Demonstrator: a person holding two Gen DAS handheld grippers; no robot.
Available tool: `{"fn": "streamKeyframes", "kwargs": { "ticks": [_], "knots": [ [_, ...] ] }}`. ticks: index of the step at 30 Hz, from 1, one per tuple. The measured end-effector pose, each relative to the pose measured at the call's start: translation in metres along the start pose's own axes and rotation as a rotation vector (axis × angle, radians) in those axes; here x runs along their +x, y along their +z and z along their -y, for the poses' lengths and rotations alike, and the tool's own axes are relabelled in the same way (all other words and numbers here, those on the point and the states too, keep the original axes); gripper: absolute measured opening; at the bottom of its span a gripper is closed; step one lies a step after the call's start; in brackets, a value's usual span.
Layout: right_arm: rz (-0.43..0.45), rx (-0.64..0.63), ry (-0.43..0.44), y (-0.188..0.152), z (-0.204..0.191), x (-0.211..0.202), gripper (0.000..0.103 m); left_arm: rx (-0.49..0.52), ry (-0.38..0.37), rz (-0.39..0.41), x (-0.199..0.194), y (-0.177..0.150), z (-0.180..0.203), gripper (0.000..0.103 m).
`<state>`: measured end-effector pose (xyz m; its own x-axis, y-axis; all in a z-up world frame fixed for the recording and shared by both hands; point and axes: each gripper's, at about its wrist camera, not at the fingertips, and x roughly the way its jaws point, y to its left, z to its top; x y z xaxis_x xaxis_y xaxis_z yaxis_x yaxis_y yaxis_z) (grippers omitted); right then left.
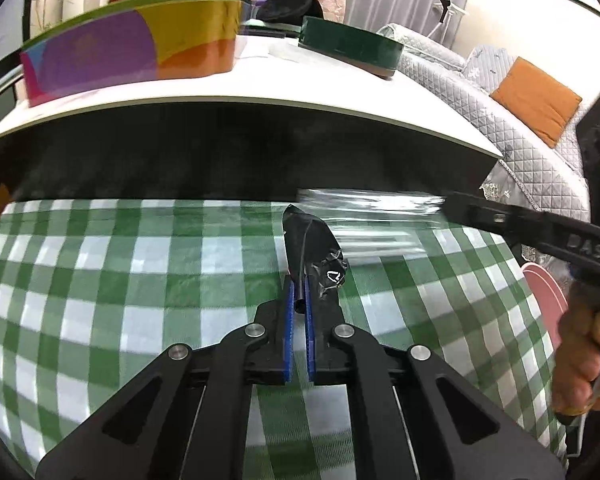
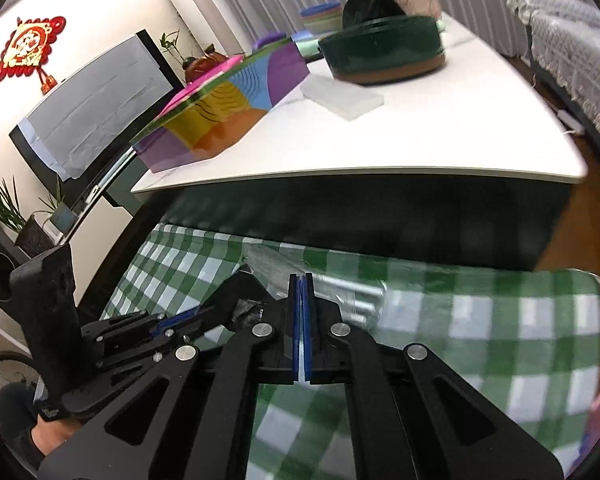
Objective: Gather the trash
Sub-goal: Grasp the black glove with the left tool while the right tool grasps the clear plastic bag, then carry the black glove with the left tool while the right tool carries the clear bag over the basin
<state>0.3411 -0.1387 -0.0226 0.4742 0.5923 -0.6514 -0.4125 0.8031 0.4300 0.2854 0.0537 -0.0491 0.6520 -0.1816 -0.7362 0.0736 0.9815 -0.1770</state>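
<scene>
In the left wrist view my left gripper (image 1: 299, 282) is shut on a crumpled black wrapper (image 1: 314, 244), which sticks up past the blue pads (image 1: 287, 312) above the green checked cloth (image 1: 100, 280). Beside it a clear plastic wrapper (image 1: 372, 216), blurred, stretches to my right gripper (image 1: 454, 204), which comes in from the right with a person's hand (image 1: 584, 364) on its grip. In the right wrist view the right gripper (image 2: 300, 280) is shut with the clear plastic wrapper (image 2: 348, 300) pinched at its tips. The left gripper (image 2: 208, 314) and black wrapper (image 2: 240, 290) lie just to its left.
Behind the cloth stands a white table (image 1: 260, 80) bearing a multicoloured box (image 1: 120, 52), a green round tin (image 1: 348, 46) and a clear plastic case (image 2: 342, 98). A grey quilted sofa (image 1: 452, 76) with an orange cushion (image 1: 536, 100) is at right. A pink item (image 1: 544, 296) sits at the cloth's right edge.
</scene>
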Motion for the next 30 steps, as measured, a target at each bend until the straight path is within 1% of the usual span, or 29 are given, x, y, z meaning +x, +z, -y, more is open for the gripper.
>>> {"fn": "streamKeyframes", "kwargs": {
  "ticks": [5, 12, 16, 22, 30],
  "knots": [
    [0.012, -0.024, -0.054, -0.022, -0.001, -0.037, 0.001, -0.006, -0.003, 0.007, -0.021, -0.01, -0.001, 0.004],
    [0.056, -0.024, -0.105, -0.05, -0.001, -0.1, 0.001, 0.069, 0.0, 0.031, -0.05, -0.021, 0.026, 0.004],
    [0.083, -0.025, -0.122, -0.063, 0.0, -0.129, 0.001, 0.098, 0.002, 0.056, -0.071, -0.032, 0.035, 0.004],
    [0.112, -0.033, -0.148, -0.079, 0.003, -0.169, 0.001, 0.109, -0.023, 0.097, -0.095, -0.036, 0.052, 0.004],
    [0.129, -0.049, -0.195, -0.093, 0.013, -0.214, 0.001, 0.121, -0.06, 0.106, -0.113, -0.049, 0.073, 0.004]
  ]
}}
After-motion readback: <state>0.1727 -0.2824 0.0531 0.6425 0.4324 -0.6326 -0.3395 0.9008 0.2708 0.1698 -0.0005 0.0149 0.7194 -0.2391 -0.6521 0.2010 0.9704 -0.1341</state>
